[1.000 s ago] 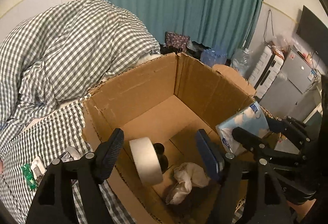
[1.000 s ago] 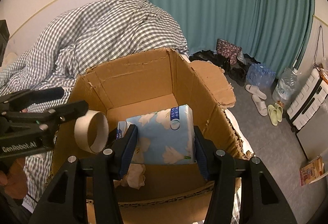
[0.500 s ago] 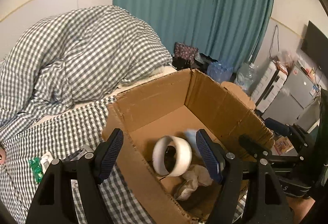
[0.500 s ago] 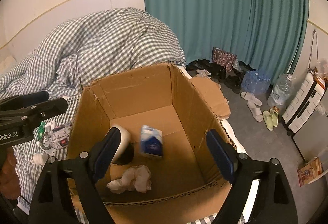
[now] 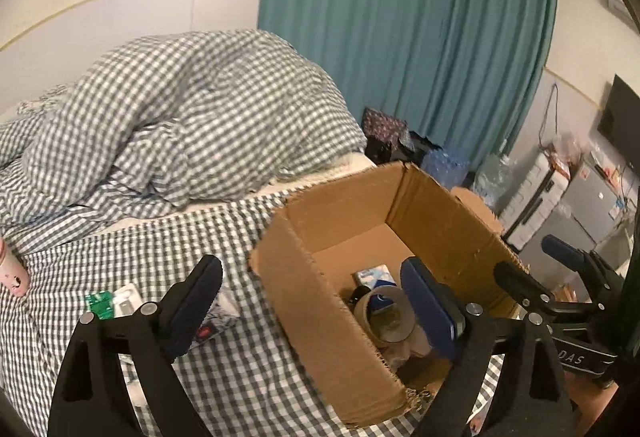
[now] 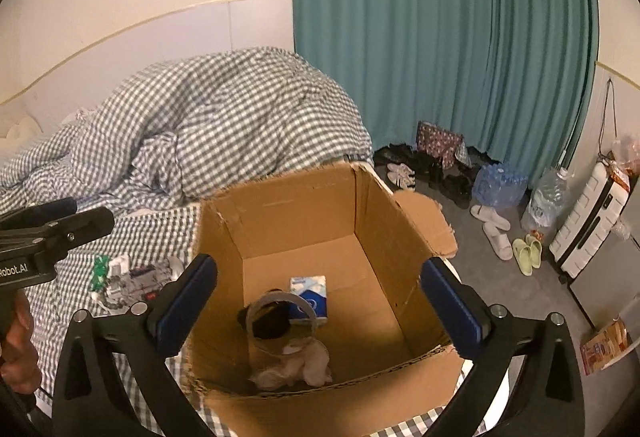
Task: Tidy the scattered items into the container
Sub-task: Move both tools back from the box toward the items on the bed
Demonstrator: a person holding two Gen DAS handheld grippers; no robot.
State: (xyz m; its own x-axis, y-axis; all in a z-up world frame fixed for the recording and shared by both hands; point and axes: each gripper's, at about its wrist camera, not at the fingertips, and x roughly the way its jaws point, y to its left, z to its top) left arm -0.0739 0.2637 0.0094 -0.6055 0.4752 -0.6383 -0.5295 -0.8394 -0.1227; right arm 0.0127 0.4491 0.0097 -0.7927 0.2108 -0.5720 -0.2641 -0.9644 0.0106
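Observation:
An open cardboard box (image 6: pixel 304 213) (image 5: pixel 320 301) stands on the checked bed. Inside lie a tape roll (image 6: pixel 280 321) (image 5: pixel 386 313), a blue tissue pack (image 6: pixel 310 295) (image 5: pixel 376 275), a crumpled cloth (image 6: pixel 296 365) and a dark item, mostly hidden. My left gripper (image 5: pixel 316 309) is open and empty above the box's left wall. My right gripper (image 6: pixel 320 309) is open and empty above the box. Scattered items remain on the bed: a green packet (image 5: pixel 98 303) (image 6: pixel 100 269), a white packet (image 5: pixel 128 299) and a printed pack (image 6: pixel 144 275) (image 5: pixel 218 317).
A checked duvet (image 6: pixel 224 125) is heaped at the back of the bed. A pink bottle (image 5: pixel 12 273) lies at the far left. Shoes, slippers (image 6: pixel 496 233), water bottles and a suitcase (image 6: pixel 588 217) are on the floor right of the bed.
My right gripper let go of the tissue pack and my left let go of the tape roll; both now lie in the box. Both grippers opened and drew back and up.

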